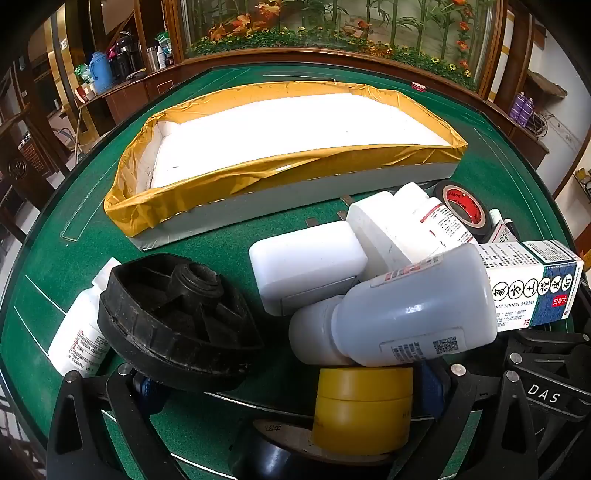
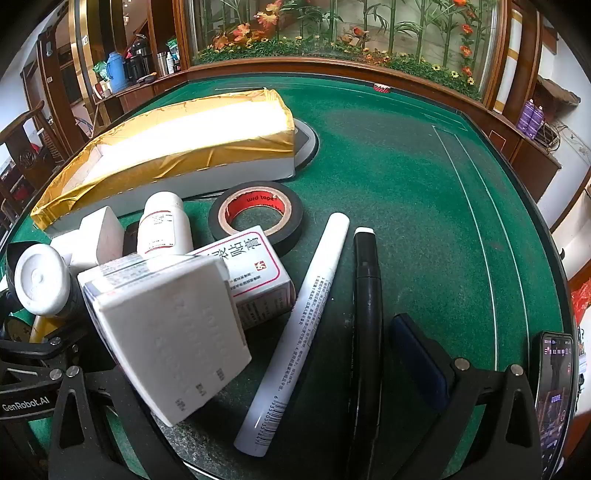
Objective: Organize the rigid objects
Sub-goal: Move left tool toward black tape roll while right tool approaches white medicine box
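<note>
A white box with a gold tape rim (image 1: 280, 166) stands on the green table, also in the right wrist view (image 2: 173, 147). Before it lies a pile: a black ribbed disc (image 1: 177, 314), a white block (image 1: 306, 262), a grey bottle (image 1: 406, 314), a yellow tape roll (image 1: 364, 406), a carton (image 1: 532, 284), a black tape roll (image 2: 256, 214), a white pen (image 2: 295, 321) and a black pen (image 2: 365, 314). My left gripper (image 1: 291, 384) is open, its pads either side of the yellow roll. My right gripper (image 2: 255, 354) is open around the pens and a white carton (image 2: 166, 332).
A white bottle (image 1: 79, 332) lies left of the disc; another stands upright (image 2: 164, 225). A phone (image 2: 556, 387) lies at the right table edge. A wooden rail and a planter of artificial flowers (image 1: 332, 33) run behind the table.
</note>
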Available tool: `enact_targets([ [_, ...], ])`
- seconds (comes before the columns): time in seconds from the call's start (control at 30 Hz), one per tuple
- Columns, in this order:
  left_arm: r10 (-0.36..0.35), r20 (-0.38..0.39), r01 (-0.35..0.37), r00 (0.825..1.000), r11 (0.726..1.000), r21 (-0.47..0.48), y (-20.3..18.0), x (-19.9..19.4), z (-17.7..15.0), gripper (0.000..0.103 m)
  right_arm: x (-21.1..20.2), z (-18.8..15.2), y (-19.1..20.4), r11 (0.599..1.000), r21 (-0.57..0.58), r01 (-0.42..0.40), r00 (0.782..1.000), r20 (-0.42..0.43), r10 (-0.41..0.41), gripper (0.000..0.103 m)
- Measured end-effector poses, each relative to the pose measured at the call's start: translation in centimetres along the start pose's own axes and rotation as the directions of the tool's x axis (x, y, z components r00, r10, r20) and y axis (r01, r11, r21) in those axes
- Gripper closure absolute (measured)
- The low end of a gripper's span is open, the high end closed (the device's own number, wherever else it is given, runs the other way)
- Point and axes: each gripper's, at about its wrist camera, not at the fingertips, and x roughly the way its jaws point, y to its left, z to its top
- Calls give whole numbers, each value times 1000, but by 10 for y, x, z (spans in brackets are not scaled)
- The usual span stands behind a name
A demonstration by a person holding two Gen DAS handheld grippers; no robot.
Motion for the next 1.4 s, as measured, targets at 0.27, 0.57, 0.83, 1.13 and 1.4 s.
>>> enact_targets([
  [0.27,6,-2,-6,1000,1000,-15,0,1,4,0,0,0,0,1000,3,3,1000,0,-3,0],
  [0.57,28,1,-28,1000,999,-47,-2,0,5,0,0,0,-1,1000,5,5,1000,-1,-5,0],
  [0.83,2,-114,-9,993,998,-66,-1,-6,-3,0,-1,-1,-3,998,-45,-34,998,-60,32,0],
  [1.13,-85,-61,68,995,970,-233,49,-83,-20,0,-59,-7,-21,975,-81,-209,977,-64,204,0],
  [1.4,-33,-133,-8,990,955,-297,76,-101,-49,0,-70,-4,-15,965,-42,-260,966,-24,259,0],
])
